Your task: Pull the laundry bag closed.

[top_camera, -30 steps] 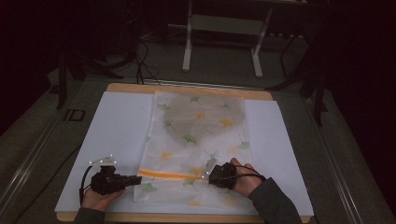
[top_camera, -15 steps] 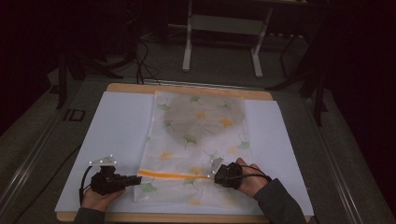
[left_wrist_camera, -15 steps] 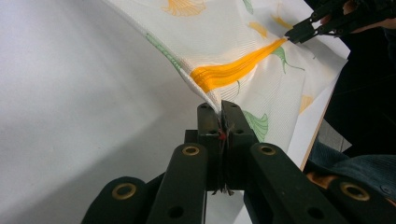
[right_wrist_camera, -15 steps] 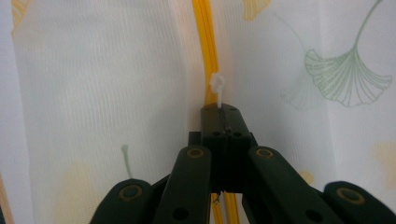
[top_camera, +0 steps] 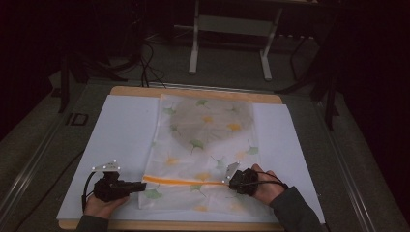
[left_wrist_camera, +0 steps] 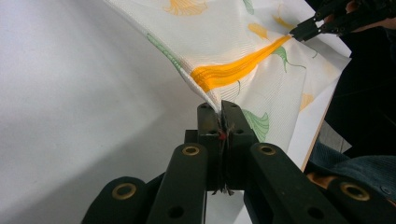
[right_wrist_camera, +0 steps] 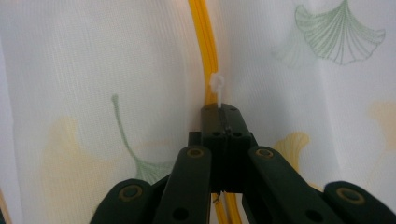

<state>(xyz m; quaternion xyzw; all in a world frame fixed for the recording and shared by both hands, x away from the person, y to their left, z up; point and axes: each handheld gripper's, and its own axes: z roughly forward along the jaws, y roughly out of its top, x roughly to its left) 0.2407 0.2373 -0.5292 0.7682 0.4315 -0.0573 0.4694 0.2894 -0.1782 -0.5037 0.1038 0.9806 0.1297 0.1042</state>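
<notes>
A white mesh bag (top_camera: 208, 145) printed with green and yellow leaves lies flat on the white table cover (top_camera: 121, 135). An orange zipper (top_camera: 183, 181) runs across its near end. My left gripper (top_camera: 143, 184) is shut on the bag's left edge at the zipper's end (left_wrist_camera: 219, 105), lifting the mesh (left_wrist_camera: 219, 42) a little. To the right, my right gripper (top_camera: 231, 183) is shut on the white zipper pull (right_wrist_camera: 216, 86), on the orange zipper (right_wrist_camera: 203, 37). The left gripper view shows the right gripper (left_wrist_camera: 299, 31) at the far end of the orange strip (left_wrist_camera: 238, 67).
A grey rounded shape (top_camera: 212, 121) shows through the bag's far half. The wooden table edge (top_camera: 193, 92) runs along the back. Beyond it stand metal frame legs (top_camera: 196, 43) and cables on a dark floor. Bare white cover lies on either side of the bag.
My right gripper has slid a little to the right along the orange zipper, holding the pull. The left gripper has stayed where it was.
</notes>
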